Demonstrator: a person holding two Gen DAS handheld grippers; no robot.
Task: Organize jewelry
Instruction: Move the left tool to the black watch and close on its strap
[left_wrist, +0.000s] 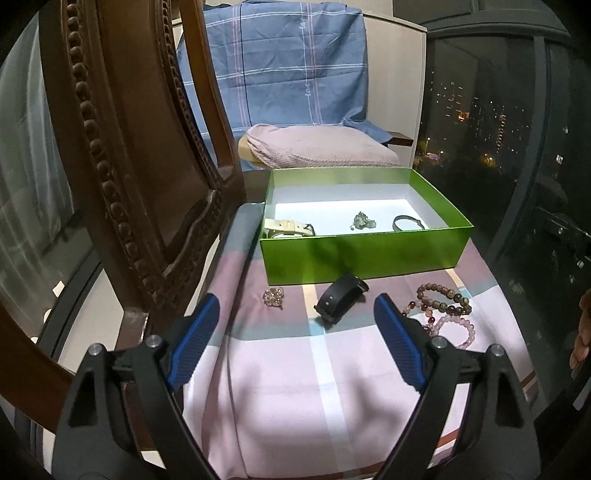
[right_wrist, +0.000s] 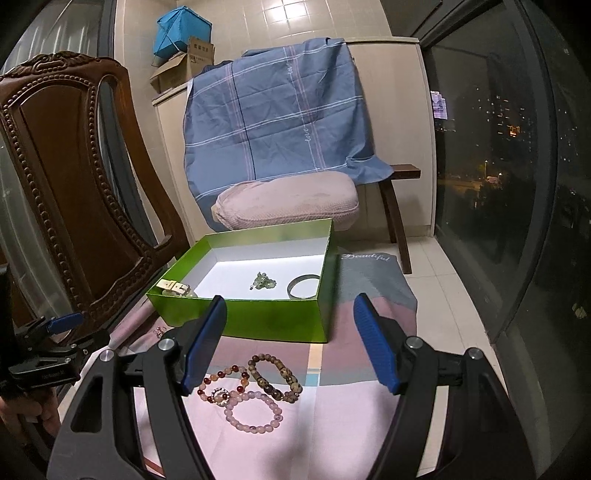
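Left gripper (left_wrist: 297, 314): blue-padded fingers (left_wrist: 199, 334) spread wide, nothing between them, poised above the pink plaid cloth (left_wrist: 295, 387). Just beyond the fingertips a black strap (left_wrist: 340, 297) lies curled on the cloth, clear of both pads. A small pink bead cluster (left_wrist: 273, 296) sits to its left, near the box front.

Right gripper (right_wrist: 290, 328): fingers likewise wide apart and empty. Under and between them lie three bead bracelets touching one another: a red-and-peach bracelet (right_wrist: 224, 384), a brown bracelet (right_wrist: 275, 376) and a pale pink bracelet (right_wrist: 255, 411).

Container: an open green box (right_wrist: 251, 317) with a white interior stands on the cloth, beyond both grippers. It holds a cream strap (right_wrist: 175, 288) in the near left corner, a green bead cluster (right_wrist: 264, 281) mid-floor, and a grey bangle (right_wrist: 303, 286) at the right wall.

Writing: "Beautiful" (right_wrist: 367, 257) in script on the cloth's far grey corner.

Edges: a carved wooden chair (right_wrist: 74, 177) stands close along the left edge of the cloth; the tiled floor (right_wrist: 450, 295) lies to the right.
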